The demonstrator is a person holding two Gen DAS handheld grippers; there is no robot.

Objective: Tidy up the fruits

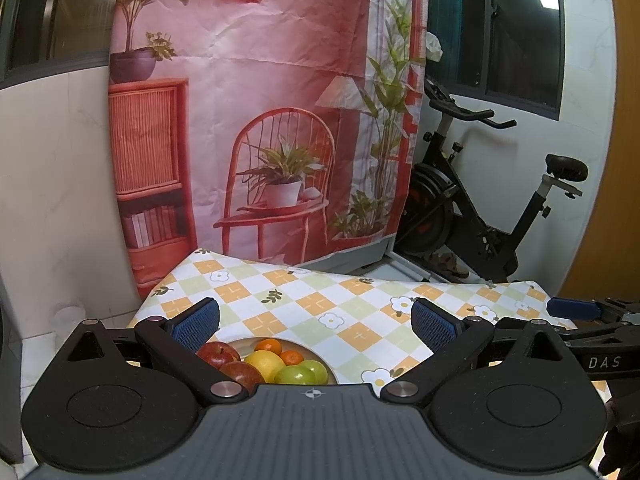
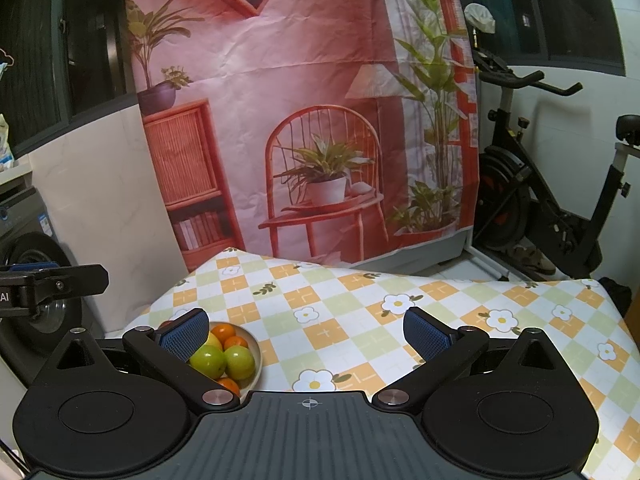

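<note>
Left wrist view looks down past its own left gripper (image 1: 316,326), whose blue-padded fingers (image 1: 196,324) are spread wide with nothing between them, onto a shallow bowl (image 1: 308,347) at 6 o'clock on the checked tabletop (image 1: 360,300). All the fruit in sight lies piled in that bowl: two red apples (image 1: 216,354), one lemon (image 1: 264,364), two green apples (image 1: 296,374) and two oranges (image 1: 269,345) here; the right wrist view shows a third orange (image 2: 229,385) at the near rim. The right gripper (image 2: 306,334) hovers over bare cloth, its fingers likewise wide apart and empty, with the bowl at its 8 o'clock. A full bowl fits either fruit gathered there already or a mixed pile waiting to be sorted out, and the pictures do not settle which. Should a piece need lifting, I judge it best to take one from the top of the heap, close the pads across its widest part, and raise it straight up so round neighbours do not roll over the low rim. Part of the bowl is hidden behind the grippers, so the count may be short.
</note>
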